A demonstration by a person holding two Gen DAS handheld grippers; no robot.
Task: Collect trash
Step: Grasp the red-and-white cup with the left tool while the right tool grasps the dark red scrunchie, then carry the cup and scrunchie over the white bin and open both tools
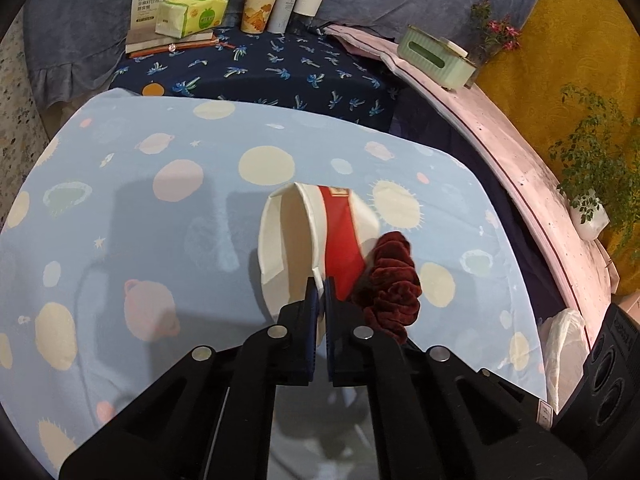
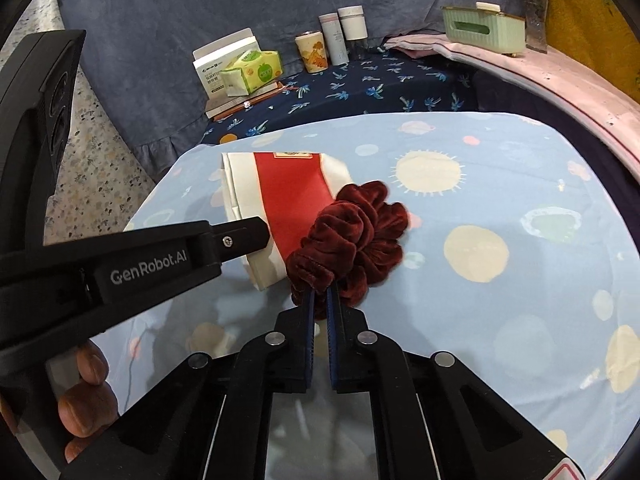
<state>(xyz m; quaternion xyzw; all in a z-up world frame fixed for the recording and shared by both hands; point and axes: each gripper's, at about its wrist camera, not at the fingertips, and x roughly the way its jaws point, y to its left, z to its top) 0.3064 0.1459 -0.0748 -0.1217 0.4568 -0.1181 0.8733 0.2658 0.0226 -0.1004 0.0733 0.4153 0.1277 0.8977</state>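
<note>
A white paper cup with a red band (image 1: 320, 236) is held above the light blue planet-print cloth (image 1: 160, 208), mouth towards me. My left gripper (image 1: 319, 286) is shut on its rim. It also shows in the right wrist view (image 2: 288, 196), with the left gripper (image 2: 240, 240) coming in from the left. A dark red velvet scrunchie (image 2: 352, 236) hangs beside the cup, touching its wall. My right gripper (image 2: 319, 294) is shut on the scrunchie. The scrunchie also shows in the left wrist view (image 1: 394, 280), right of the cup.
At the back on the dark palm-print cloth (image 1: 280, 68) stand a tissue pack (image 1: 192, 12) against a white box, a printed cup (image 1: 258, 12) and two white bottles (image 1: 300, 4). A green tissue box (image 1: 436, 58) sits on the pink curved ledge. A white plastic bag (image 1: 560, 344) lies at right.
</note>
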